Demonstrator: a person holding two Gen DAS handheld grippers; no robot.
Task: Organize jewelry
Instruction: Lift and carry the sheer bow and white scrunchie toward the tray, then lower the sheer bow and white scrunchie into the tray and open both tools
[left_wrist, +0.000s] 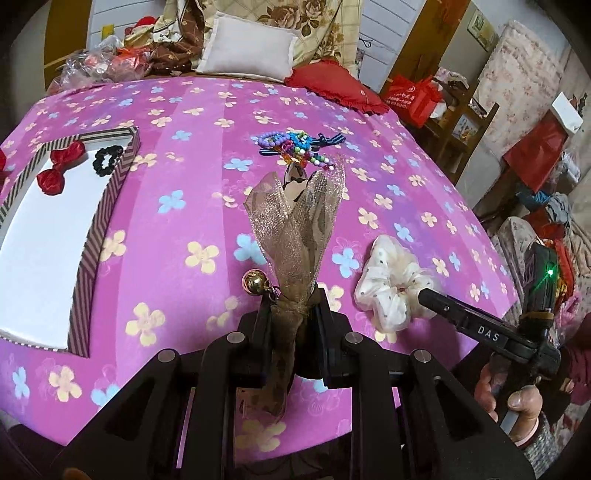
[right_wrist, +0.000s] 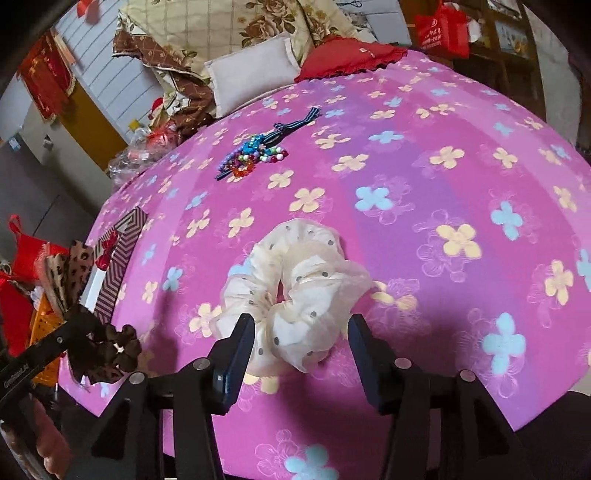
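I am working in a home bedroom. Under my tongs spreads a bed in a pink flowered sheet (left_wrist: 207, 110). Ahead of them, at its head, a white pillow (left_wrist: 249, 46) and a red cushion (left_wrist: 334, 86) lie before a heaped floral quilt (right_wrist: 229, 22). Off to the right of the tongs a wooden shelf (left_wrist: 458, 110) holds a red shopping bag (left_wrist: 415, 98), with piled clothes (left_wrist: 550, 206) nearby.
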